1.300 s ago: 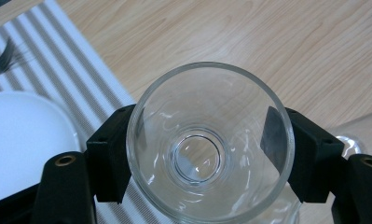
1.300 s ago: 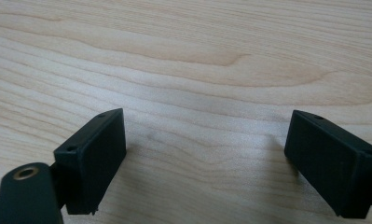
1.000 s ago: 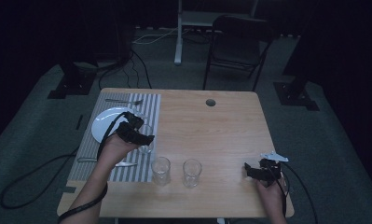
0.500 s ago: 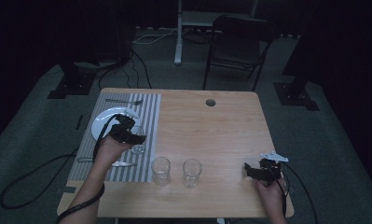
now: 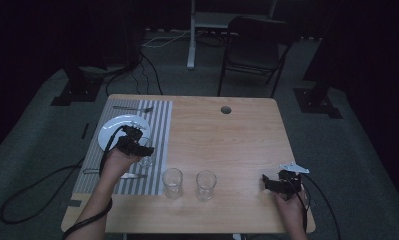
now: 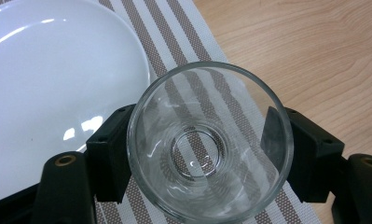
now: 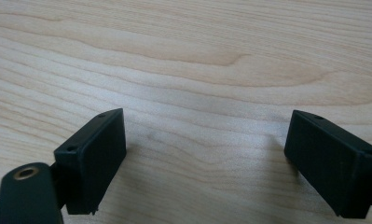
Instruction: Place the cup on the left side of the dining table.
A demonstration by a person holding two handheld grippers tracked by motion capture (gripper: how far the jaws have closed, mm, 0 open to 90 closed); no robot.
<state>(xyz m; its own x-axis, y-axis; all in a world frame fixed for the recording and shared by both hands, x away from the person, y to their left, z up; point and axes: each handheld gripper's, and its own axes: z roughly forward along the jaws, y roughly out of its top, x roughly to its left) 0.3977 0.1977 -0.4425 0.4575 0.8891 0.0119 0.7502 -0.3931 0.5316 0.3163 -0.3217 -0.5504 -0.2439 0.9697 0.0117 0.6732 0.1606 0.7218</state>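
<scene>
My left gripper (image 5: 146, 151) (image 6: 207, 154) is shut on a small clear glass (image 6: 210, 140), its black pads pressed against both sides of it. It holds the glass (image 5: 146, 160) upright, low over the striped placemat (image 5: 157, 130) (image 6: 174, 32), just right of the white plate (image 5: 112, 130) (image 6: 58, 79). My right gripper (image 5: 265, 183) (image 7: 204, 154) rests near the table's front right corner, jaws wide apart over bare wood with nothing between them.
Two more clear glasses (image 5: 172, 182) (image 5: 205, 184) stand side by side near the front middle of the wooden table (image 5: 237, 145). A fork (image 5: 132, 108) lies at the placemat's far end, another piece of cutlery (image 5: 129, 175) at its near end. A chair (image 5: 254, 50) stands beyond the table.
My left hand has carried the glass leftward and down, from right of the placemat onto it beside the plate. The right hand has stayed put.
</scene>
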